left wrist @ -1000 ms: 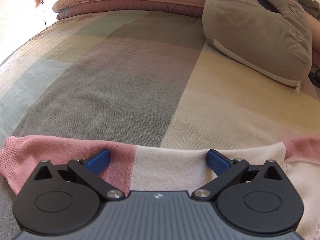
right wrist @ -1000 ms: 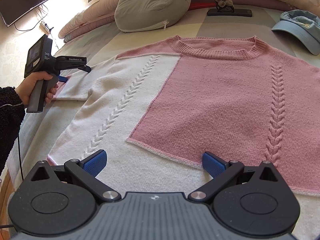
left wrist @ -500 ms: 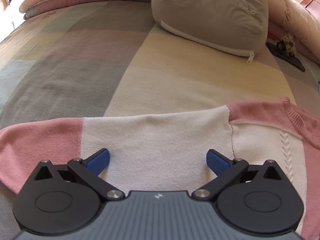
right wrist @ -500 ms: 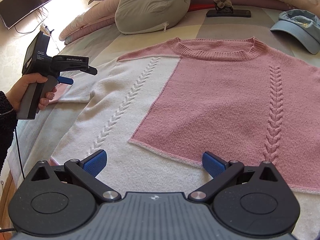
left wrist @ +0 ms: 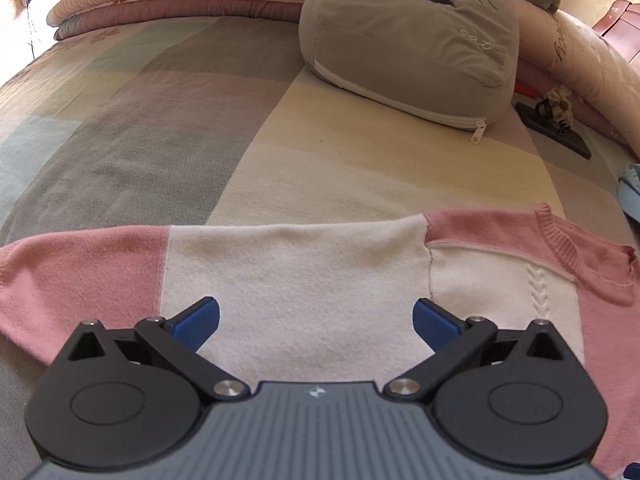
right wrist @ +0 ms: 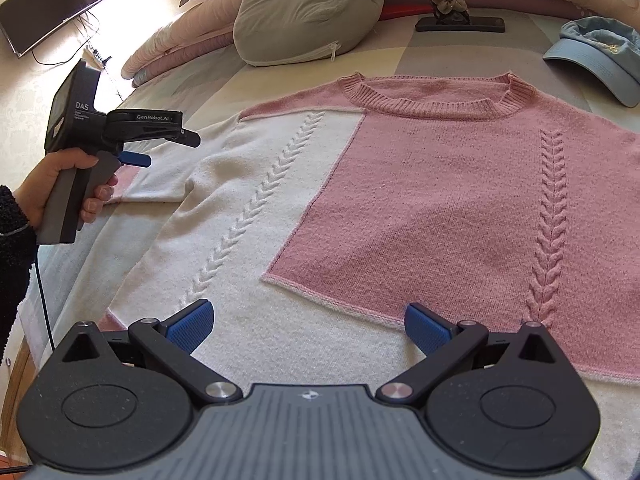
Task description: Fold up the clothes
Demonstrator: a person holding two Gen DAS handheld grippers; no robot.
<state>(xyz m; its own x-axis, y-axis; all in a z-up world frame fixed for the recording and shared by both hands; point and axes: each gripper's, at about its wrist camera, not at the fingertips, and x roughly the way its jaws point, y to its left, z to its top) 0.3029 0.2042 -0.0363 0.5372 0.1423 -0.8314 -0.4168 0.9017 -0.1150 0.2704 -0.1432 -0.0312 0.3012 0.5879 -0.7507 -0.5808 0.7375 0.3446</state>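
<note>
We are holding both grippers over the sweater (right wrist: 400, 184), which is lying flat and face up on the bed (left wrist: 160, 120), with the collar toward the grey pillow (right wrist: 308, 12) and the hem toward us. The left gripper (left wrist: 316, 318) is hanging above the left sleeve (left wrist: 280, 276), and its blue fingers (left wrist: 196, 322) are standing wide apart with nothing between them. The sleeve's long axis is running across the fingers, from the pink cuff on the left to the shoulder seam on the right, so we think the fingers are needing to come down on its near edge. The right gripper (right wrist: 308, 326) is also spread wide and empty, and it is waiting above the hem. The left one is clearly nearer to the sleeve, so we judge the sleeve fold is belonging to it.
</note>
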